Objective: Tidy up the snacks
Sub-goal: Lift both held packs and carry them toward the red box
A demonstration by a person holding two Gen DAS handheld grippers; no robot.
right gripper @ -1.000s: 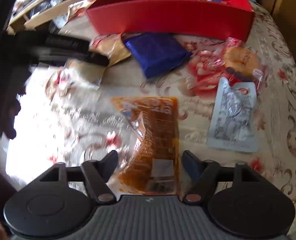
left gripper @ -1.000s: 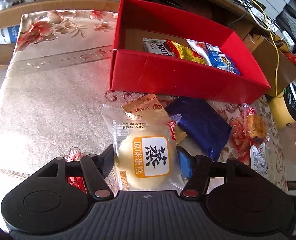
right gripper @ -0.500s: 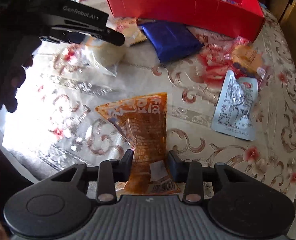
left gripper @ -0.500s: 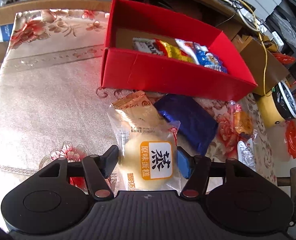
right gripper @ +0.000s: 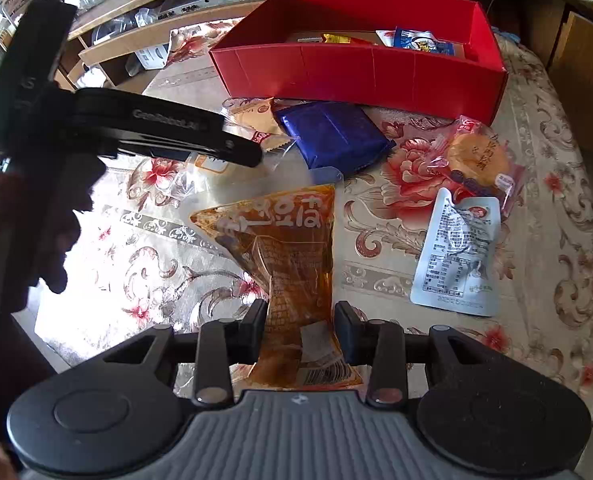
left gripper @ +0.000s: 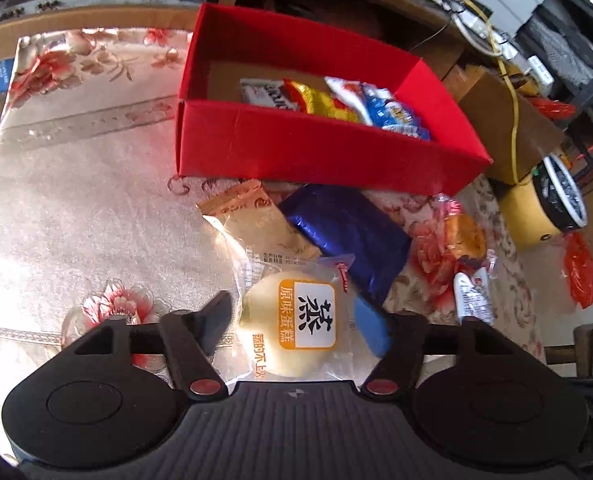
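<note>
My left gripper [left gripper: 296,320] is shut on a pale round cake in a clear wrapper with an orange label [left gripper: 296,320], held above the floral cloth. My right gripper [right gripper: 299,332] is shut on an orange-brown snack pouch [right gripper: 284,256] and holds it lifted. The red box [left gripper: 316,152] stands beyond, with several snack packs inside; it also shows in the right wrist view [right gripper: 360,72]. The left gripper's body [right gripper: 136,128] crosses the left of the right wrist view.
On the cloth lie a blue packet [right gripper: 332,132], a tan wrapper [left gripper: 252,216], a red-wrapped round cake [right gripper: 476,156] and a silver pouch [right gripper: 456,252]. A cardboard box [left gripper: 508,128] and a yellow tub [left gripper: 544,208] stand right of the table.
My right gripper closed on the orange pouch and lifted it. My left gripper rose with the cake and moved toward the red box.
</note>
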